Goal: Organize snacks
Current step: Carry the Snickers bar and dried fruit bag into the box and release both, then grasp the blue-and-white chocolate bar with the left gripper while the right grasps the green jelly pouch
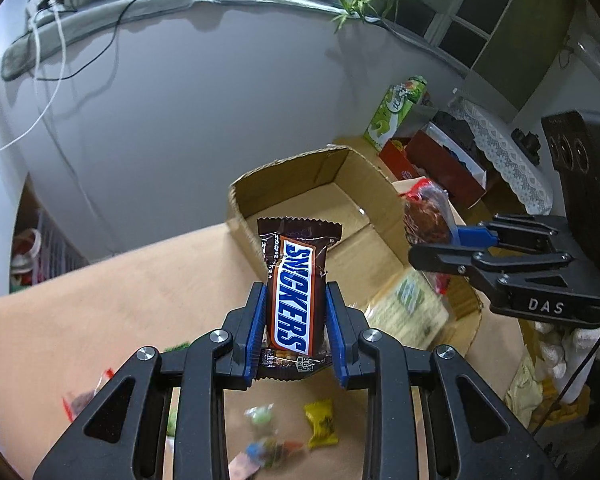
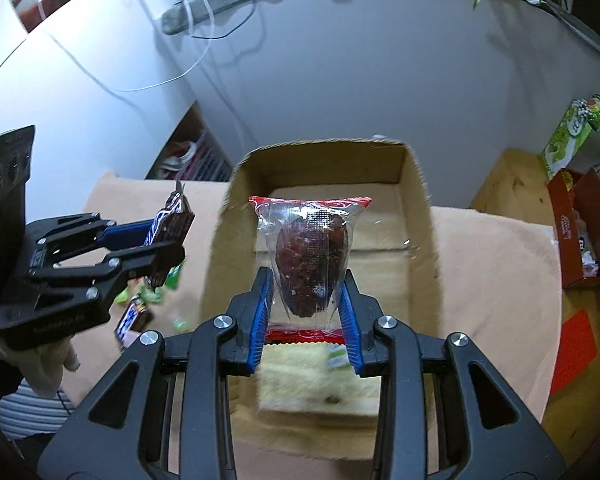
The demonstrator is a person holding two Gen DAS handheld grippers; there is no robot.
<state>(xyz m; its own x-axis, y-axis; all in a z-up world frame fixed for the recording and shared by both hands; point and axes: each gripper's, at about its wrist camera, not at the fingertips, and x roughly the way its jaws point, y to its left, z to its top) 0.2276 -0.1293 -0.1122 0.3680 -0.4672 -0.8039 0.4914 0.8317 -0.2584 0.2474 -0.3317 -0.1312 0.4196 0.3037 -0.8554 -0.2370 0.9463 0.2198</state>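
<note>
Peach-coloured cloth covers the surface (image 2: 480, 248), and on it, below a pale wall, stands the open cardboard box (image 2: 416, 208) that serves as landmark. Right over the box's near end, the right gripper (image 2: 306, 300) has its blue fingers (image 2: 260, 308) closed on a clear packet with red ends holding something dark red (image 2: 310, 256), held upright; under it a pale green-labelled packet (image 1: 408, 304) already lies in the box. Just left of the box, above the cloth, the left gripper (image 1: 296, 316) is clamped on a Snickers bar (image 1: 294, 300), also upright and not yet past the box wall. Further from the box, loose sweets, among them a yellow wrapped one (image 1: 320, 424), lie scattered on the cloth near the left gripper. The step in hand looks like delivery of both snacks; next, the right fingers would need lowering and opening over a bare patch of the box floor, while the left must clear the box's left wall before letting go.
</note>
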